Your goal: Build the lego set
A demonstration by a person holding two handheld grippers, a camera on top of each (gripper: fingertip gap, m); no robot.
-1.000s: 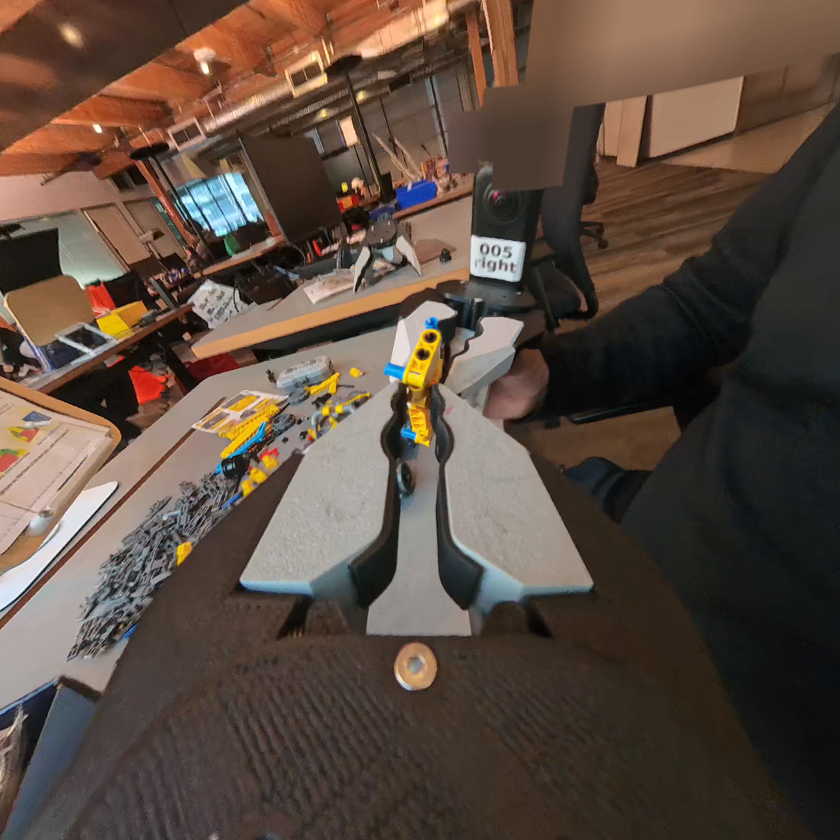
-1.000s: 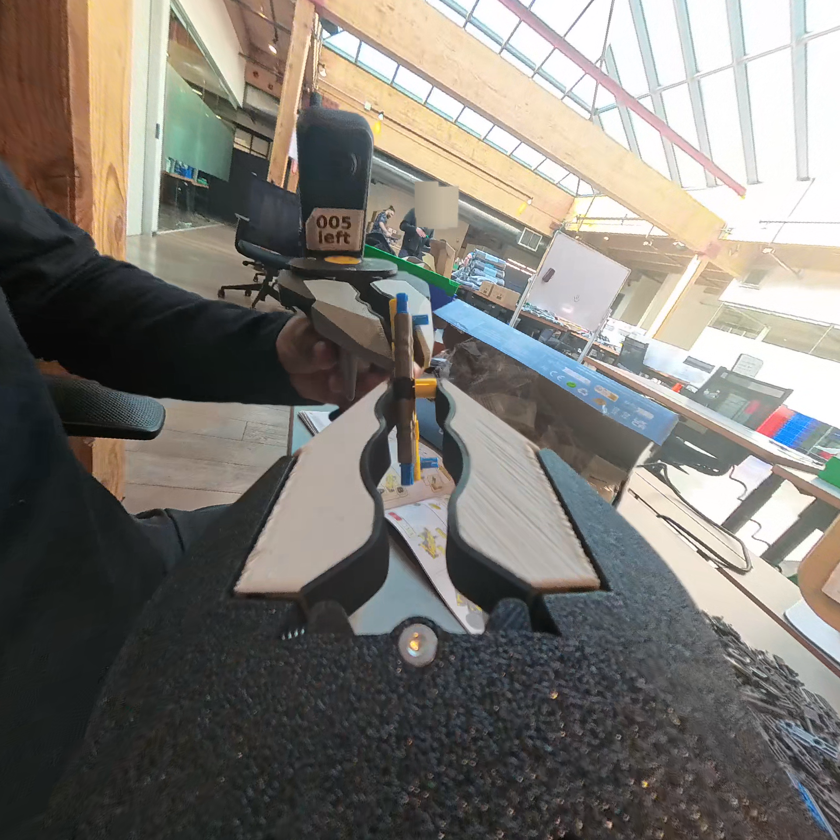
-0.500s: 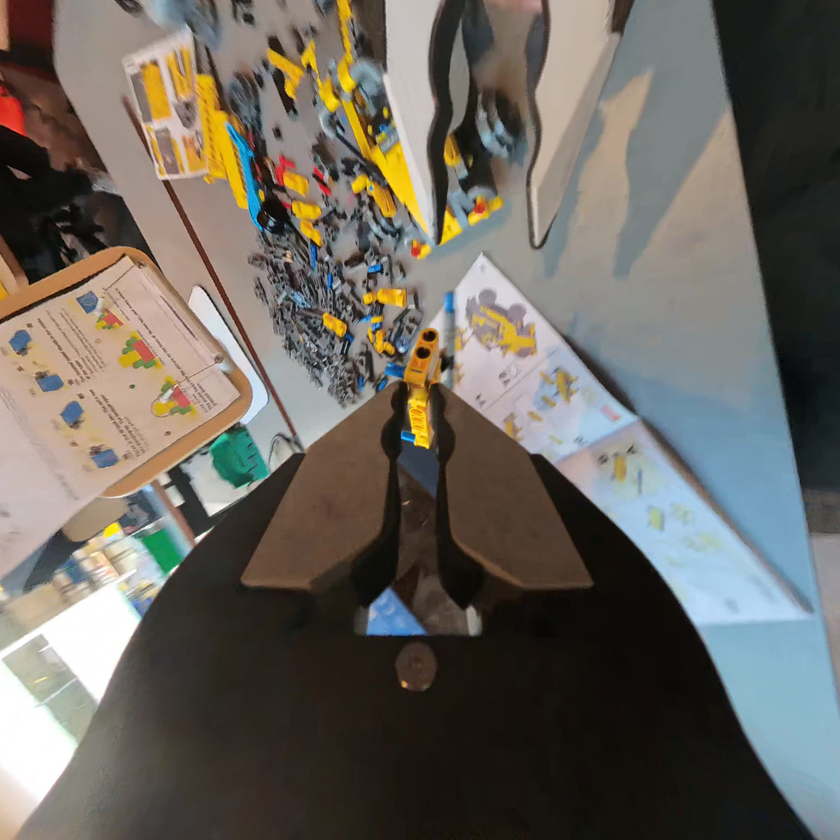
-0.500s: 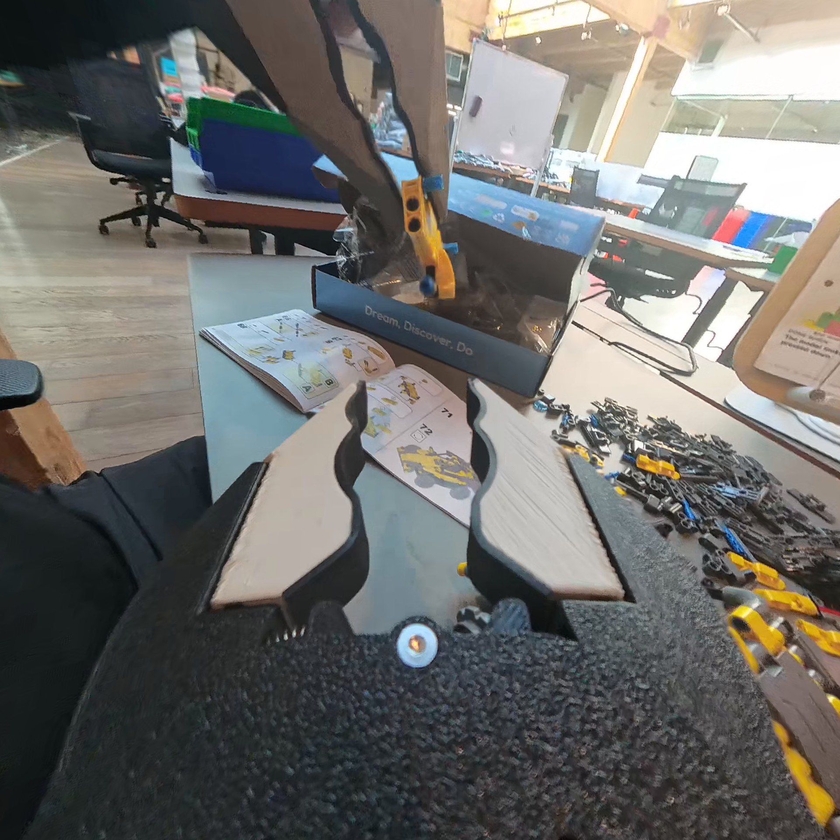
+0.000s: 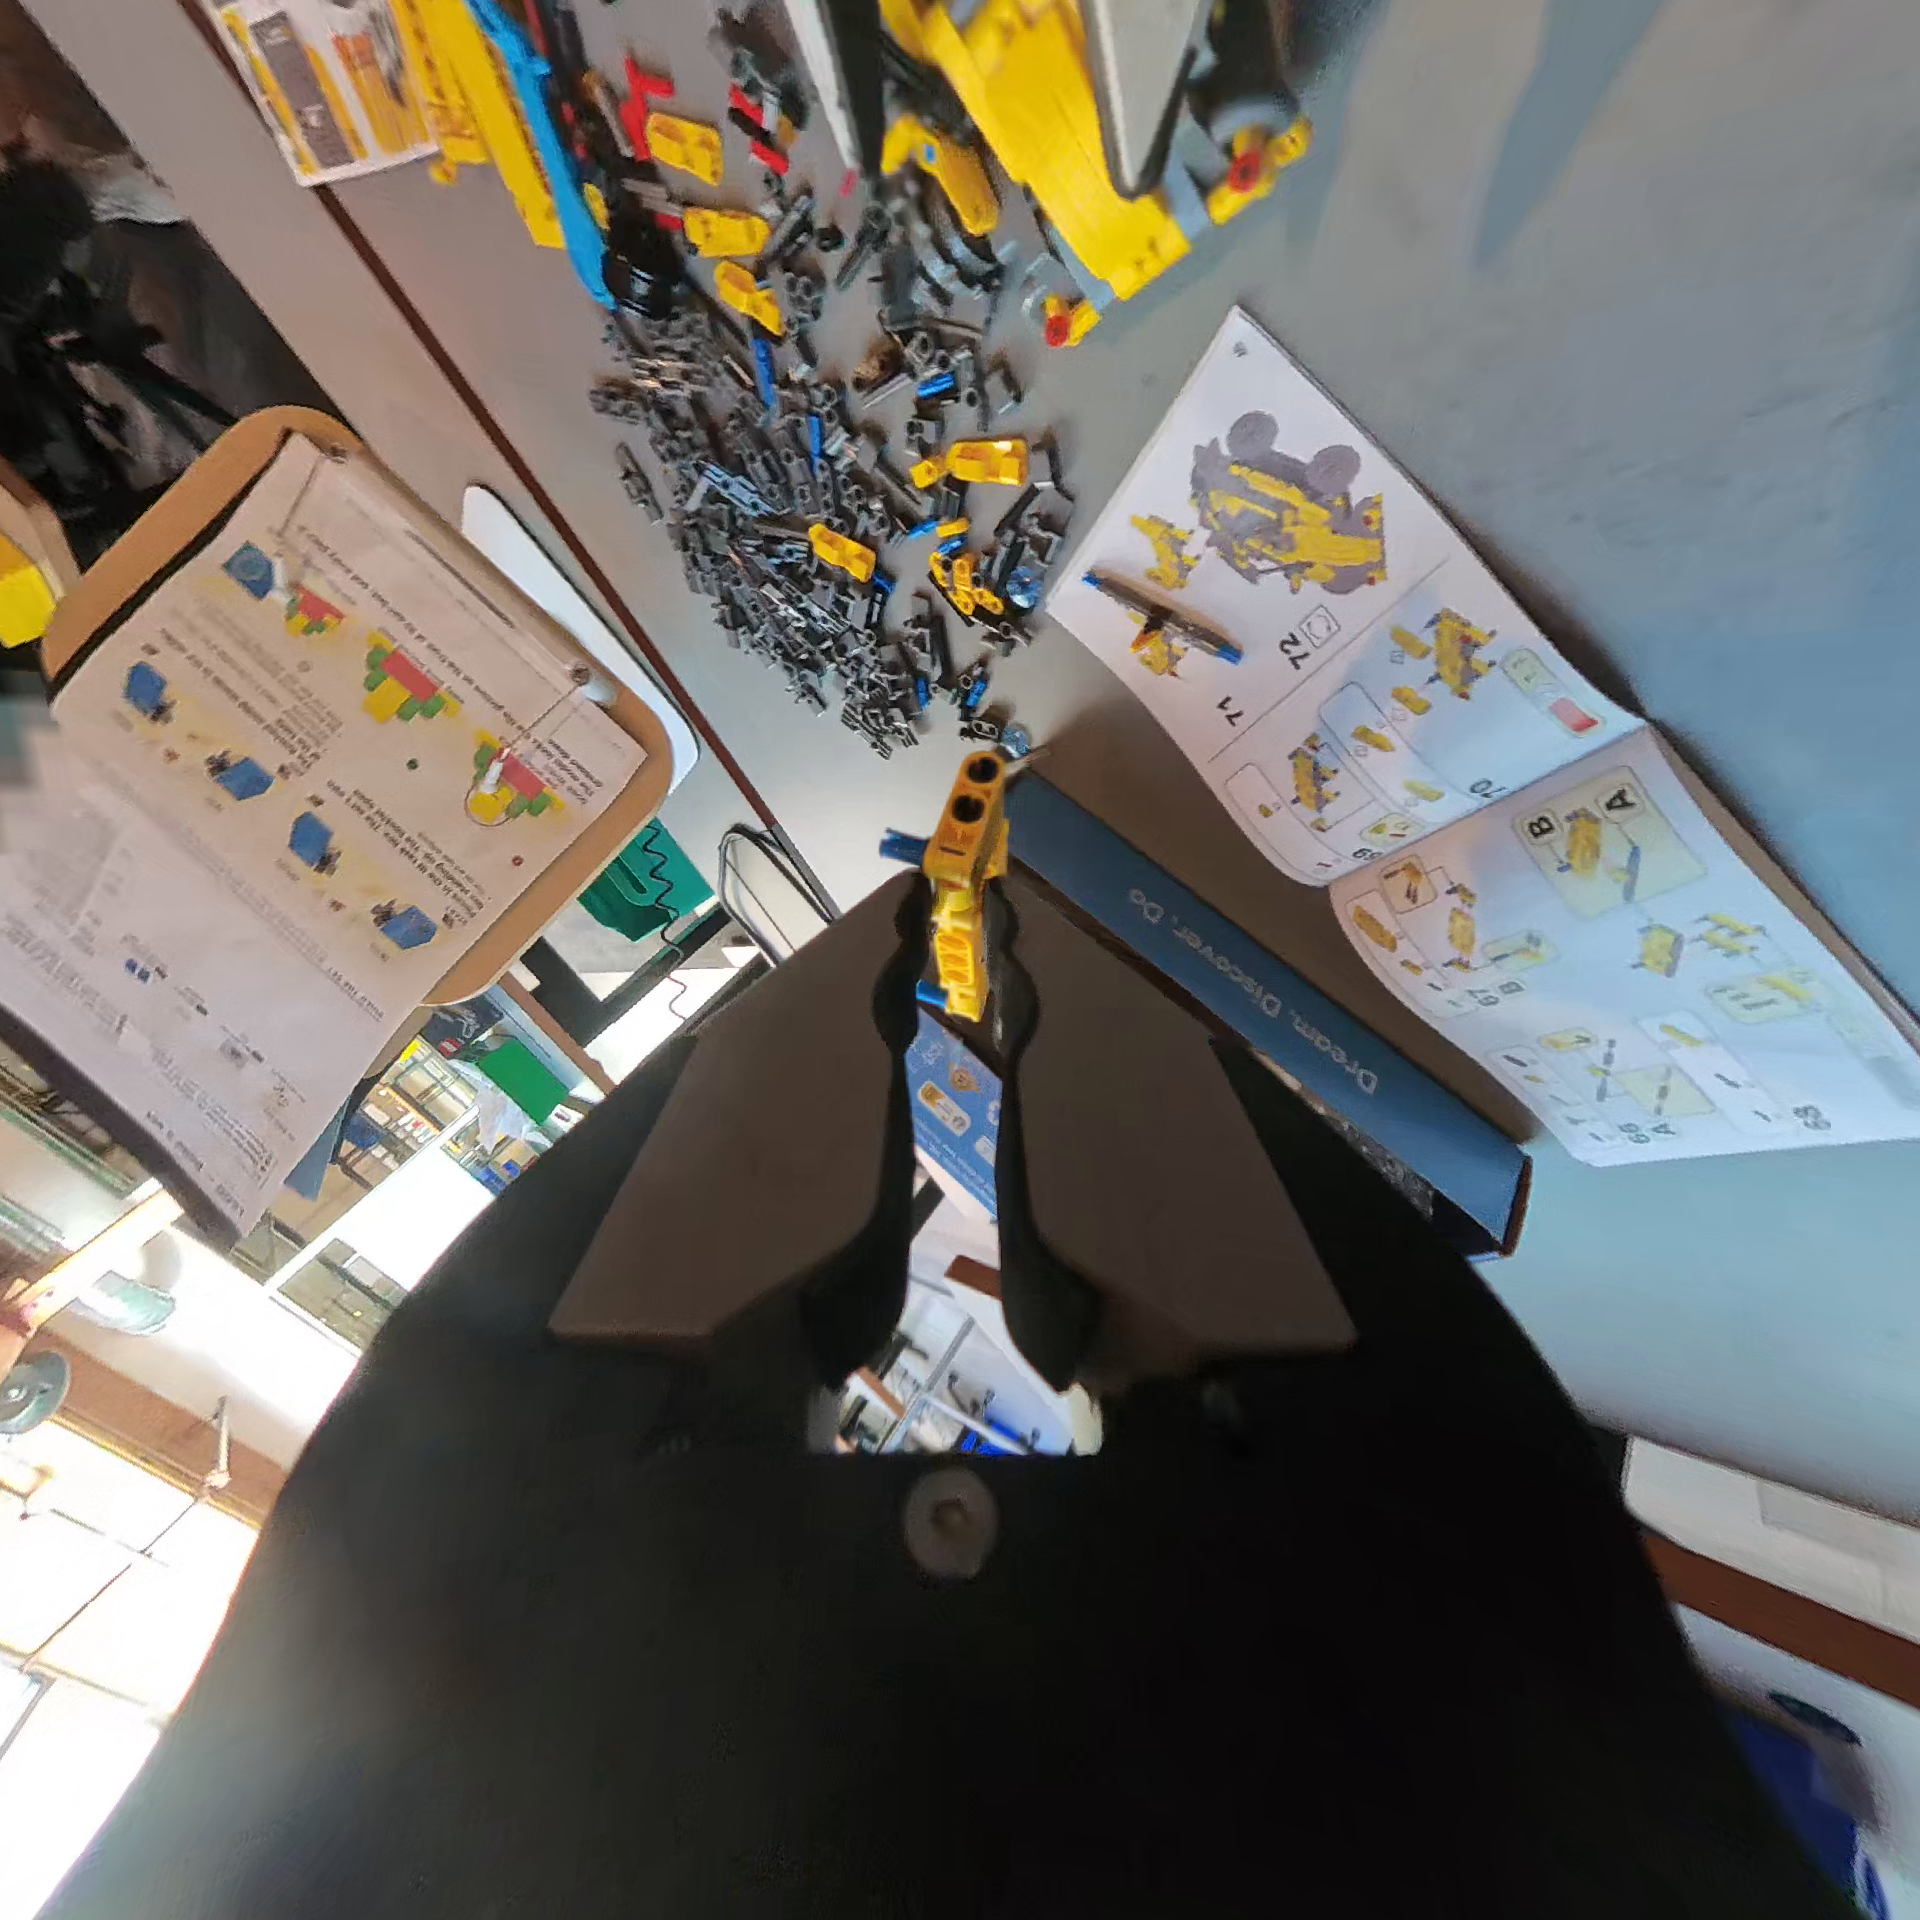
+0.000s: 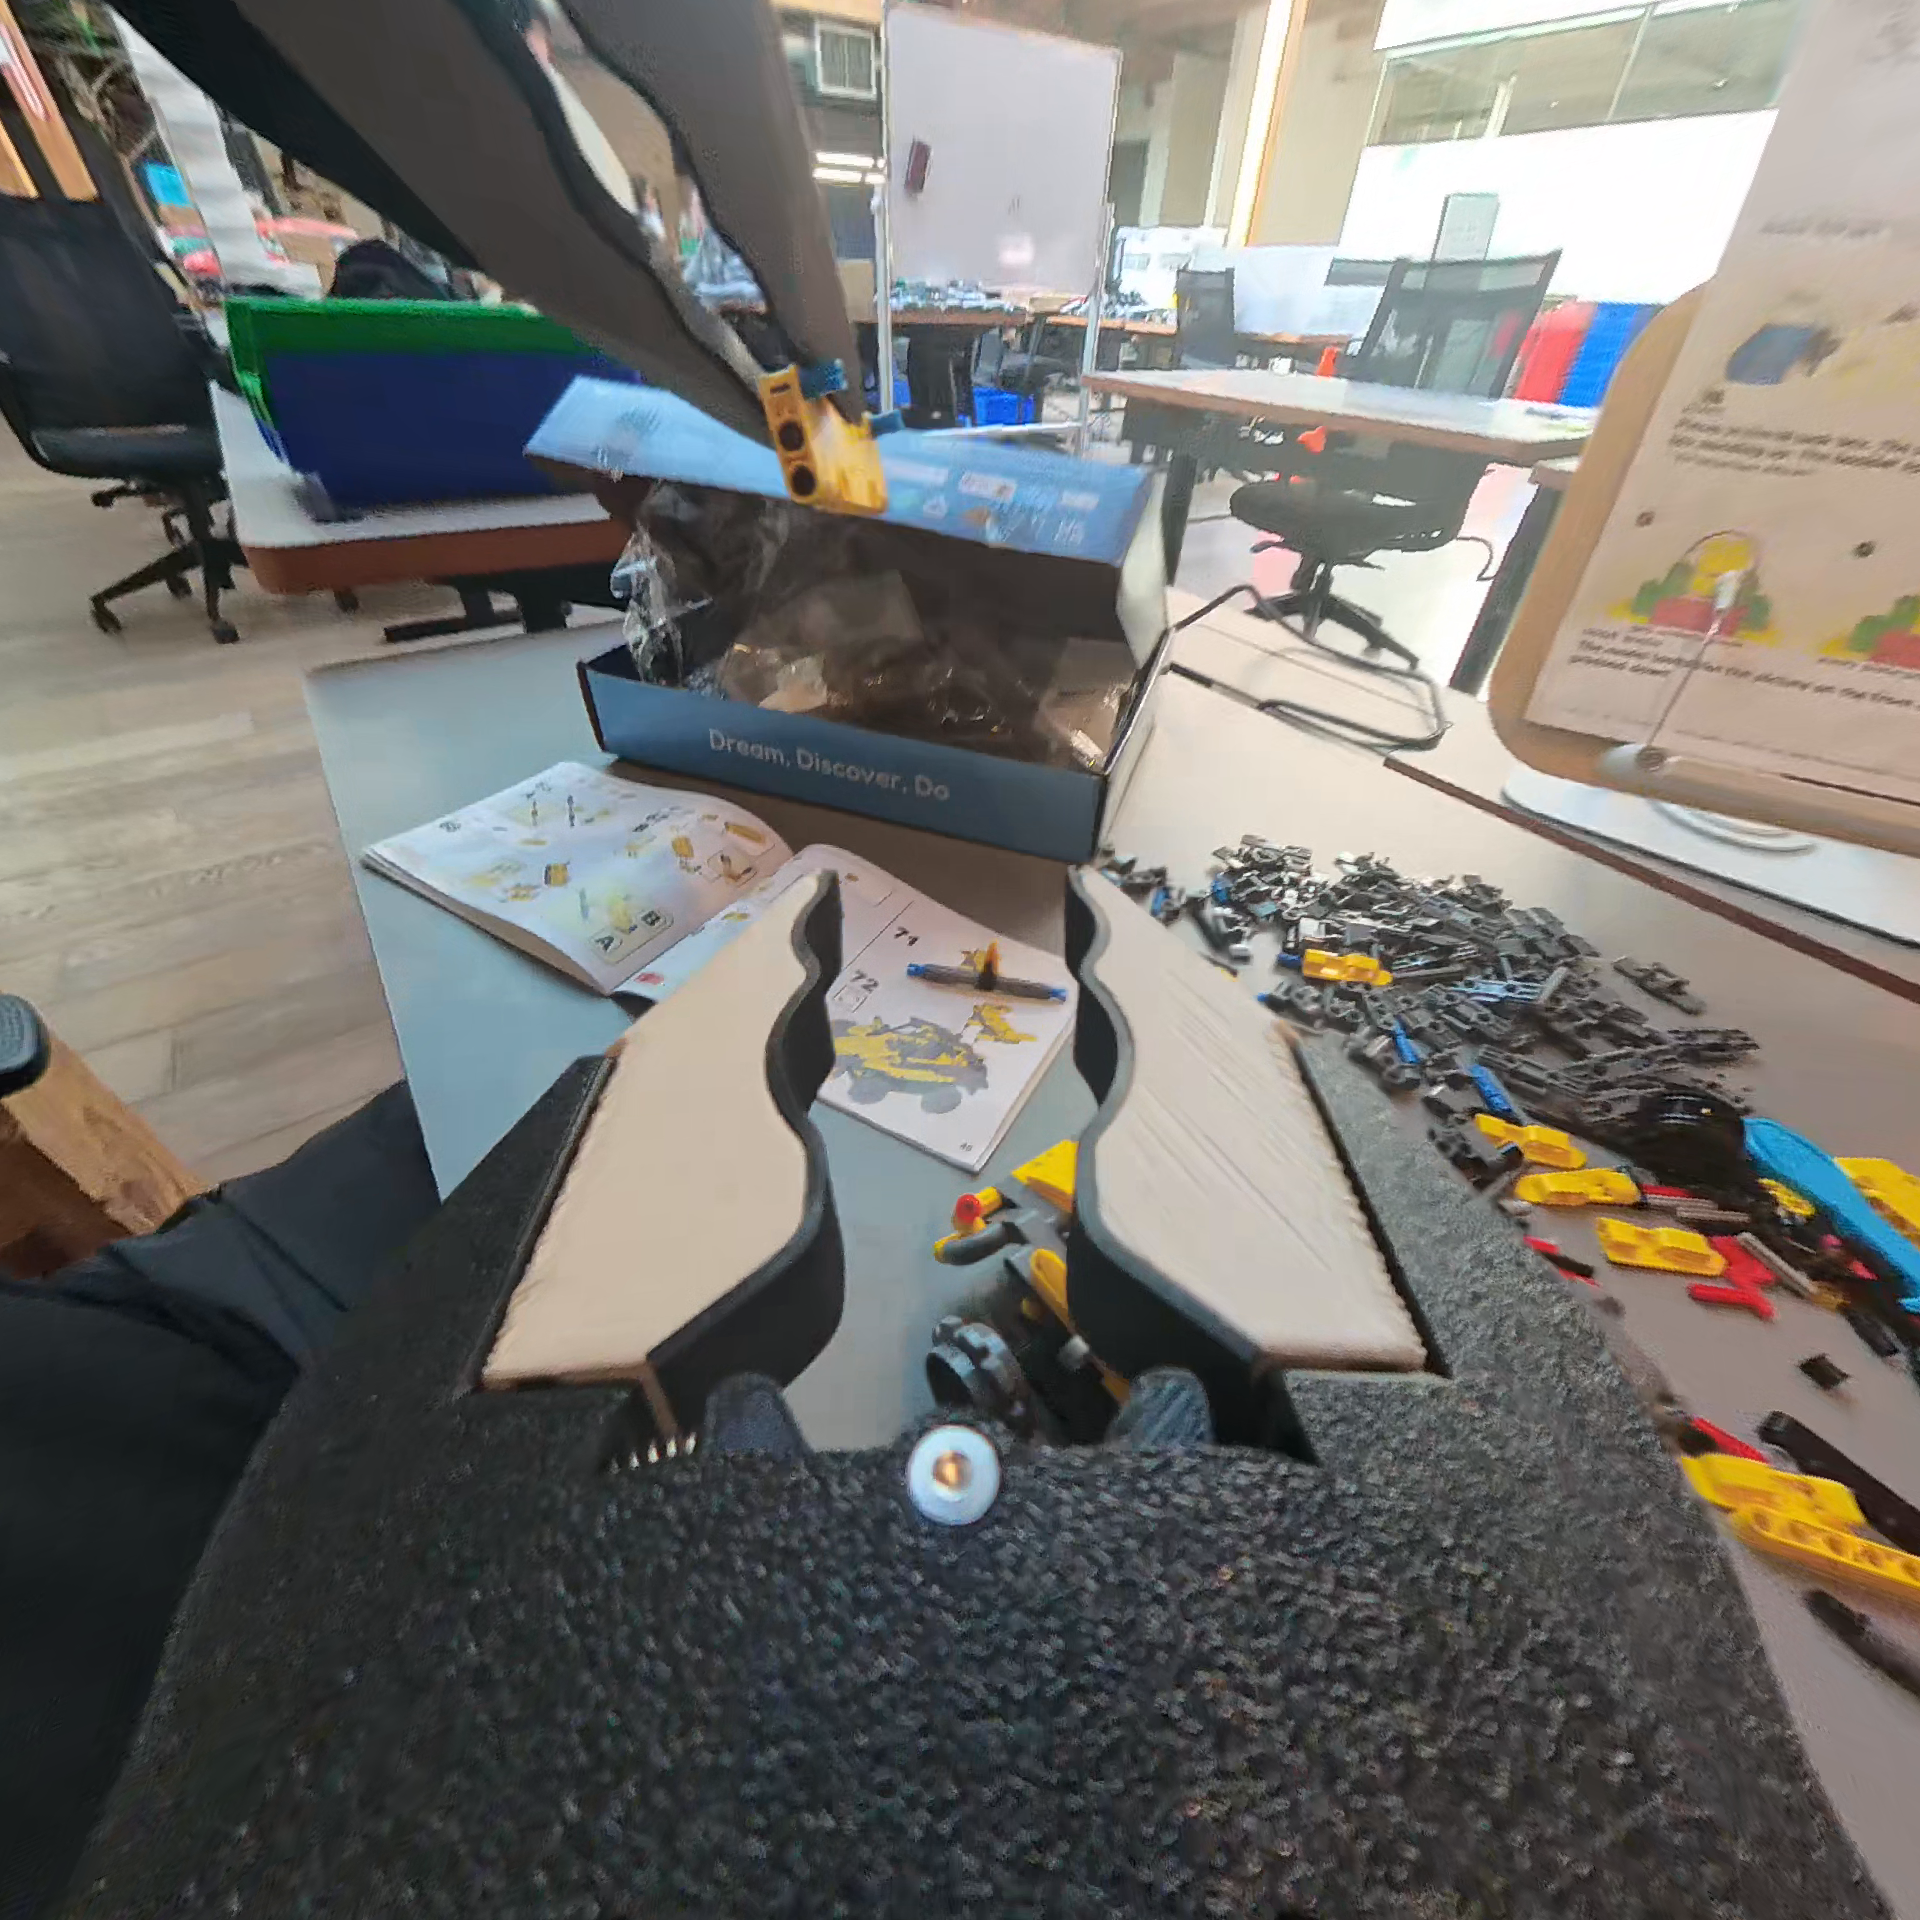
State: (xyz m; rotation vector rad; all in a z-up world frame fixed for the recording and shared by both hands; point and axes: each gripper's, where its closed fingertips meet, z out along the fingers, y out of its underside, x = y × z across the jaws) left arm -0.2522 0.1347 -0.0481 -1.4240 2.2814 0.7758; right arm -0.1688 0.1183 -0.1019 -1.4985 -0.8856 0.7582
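Note:
My left gripper [image 5: 961, 914] is shut on a small yellow brick assembly with blue pins [image 5: 968, 883] and holds it in the air above the blue box [image 5: 1262, 1029]. In the right wrist view the left gripper [image 6: 821, 405] comes in from the top with the yellow assembly [image 6: 821, 447] at its tip. My right gripper [image 6: 951, 904] is open and empty, low over the grey table, above the open instruction booklet [image 6: 935, 1029]. A part-built yellow model [image 6: 1029, 1247] lies just under its fingers.
A heap of small dark, yellow and blue bricks [image 6: 1455, 997] lies right of the booklet; it also shows in the left wrist view [image 5: 831, 540]. The blue box [image 6: 862, 769] holds plastic bags. A wooden board with an instruction sheet [image 6: 1745, 582] stands at the right.
My right gripper let go of the yellow assembly, opened and dropped toward the table. My left gripper kept the assembly and swung up, now pointing down over the box.

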